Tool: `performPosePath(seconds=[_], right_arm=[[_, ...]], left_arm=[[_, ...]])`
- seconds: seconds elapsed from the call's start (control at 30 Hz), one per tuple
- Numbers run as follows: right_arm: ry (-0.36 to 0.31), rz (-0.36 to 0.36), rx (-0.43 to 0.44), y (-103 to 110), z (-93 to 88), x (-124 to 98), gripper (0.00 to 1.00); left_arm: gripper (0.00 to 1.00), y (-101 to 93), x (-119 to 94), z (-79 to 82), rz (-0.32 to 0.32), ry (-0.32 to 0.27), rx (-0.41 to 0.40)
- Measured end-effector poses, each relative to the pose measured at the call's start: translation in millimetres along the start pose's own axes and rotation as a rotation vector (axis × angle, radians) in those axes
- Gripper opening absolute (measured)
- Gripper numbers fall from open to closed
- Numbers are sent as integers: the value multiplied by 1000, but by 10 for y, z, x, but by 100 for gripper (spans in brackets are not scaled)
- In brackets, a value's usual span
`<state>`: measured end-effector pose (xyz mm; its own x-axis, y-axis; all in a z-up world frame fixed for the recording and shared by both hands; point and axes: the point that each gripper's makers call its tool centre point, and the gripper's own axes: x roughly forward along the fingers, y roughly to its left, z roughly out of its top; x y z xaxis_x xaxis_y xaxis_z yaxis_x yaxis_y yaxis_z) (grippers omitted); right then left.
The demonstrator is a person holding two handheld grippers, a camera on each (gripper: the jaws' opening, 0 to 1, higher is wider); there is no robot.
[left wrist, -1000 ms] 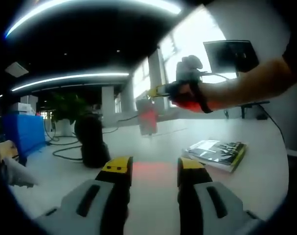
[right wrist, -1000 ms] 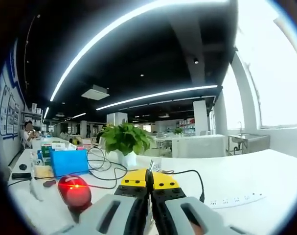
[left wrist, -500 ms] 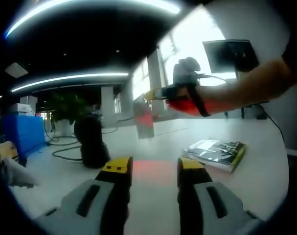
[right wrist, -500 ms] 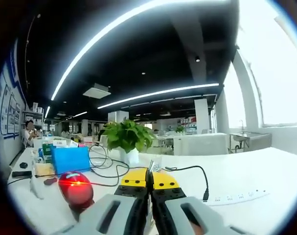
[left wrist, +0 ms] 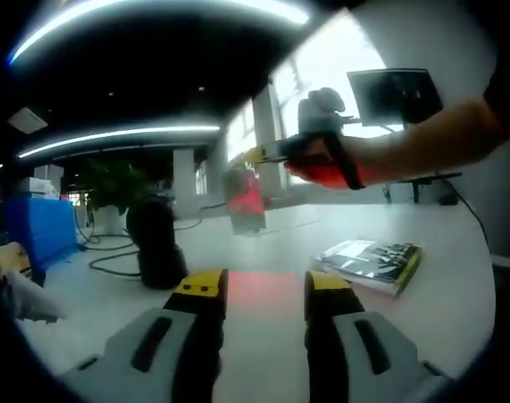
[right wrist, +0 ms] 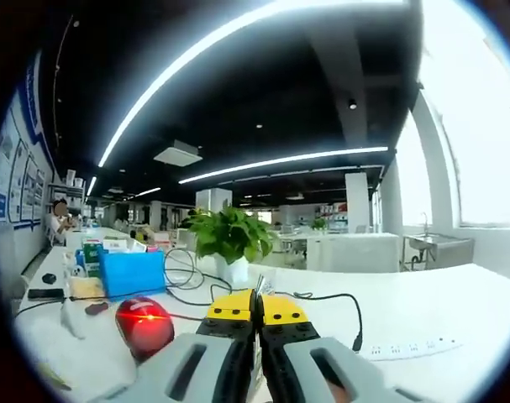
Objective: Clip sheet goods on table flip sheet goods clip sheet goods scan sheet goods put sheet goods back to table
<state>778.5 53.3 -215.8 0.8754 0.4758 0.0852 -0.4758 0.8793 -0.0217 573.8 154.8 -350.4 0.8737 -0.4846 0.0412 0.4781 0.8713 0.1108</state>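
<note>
Our right gripper [right wrist: 256,317] is clenched on the thin sheet goods [left wrist: 244,200], which hang under its tips in the red light of the scanner [right wrist: 144,325]. Since a second ago we have lifted the sheet a little and it glows redder, so scanning looks underway. Our left gripper [left wrist: 263,290] waits released, with the table [left wrist: 456,294] below.

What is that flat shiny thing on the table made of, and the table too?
The booklet looks like glossy printed paper: light glints off its cover, and thin stacked pages show at the edge. The table looks like smooth white laminate, faintly reflecting red light; its exact material is unclear.
</note>
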Motion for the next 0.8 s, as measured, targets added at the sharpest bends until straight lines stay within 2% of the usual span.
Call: performPosePath(seconds=[0.17, 0.4, 0.53, 0.63, 0.8], right_arm=[[-17, 49, -2, -67, 193, -115, 0], [-3, 110, -28, -204, 275, -294, 0], [15, 128, -22, -288, 231, -387, 0], [48, 172, -27, -290, 152, -459, 0], [59, 212, -30, -292, 85, -548, 0]], left_arm=[[29, -3, 2, -4, 0, 3, 2], [29, 5, 11, -13, 4, 8, 5], [29, 13, 10, -6, 5, 3, 1], [29, 11, 12, -7, 3, 4, 1], [29, 4, 14, -14, 2, 8, 8]])
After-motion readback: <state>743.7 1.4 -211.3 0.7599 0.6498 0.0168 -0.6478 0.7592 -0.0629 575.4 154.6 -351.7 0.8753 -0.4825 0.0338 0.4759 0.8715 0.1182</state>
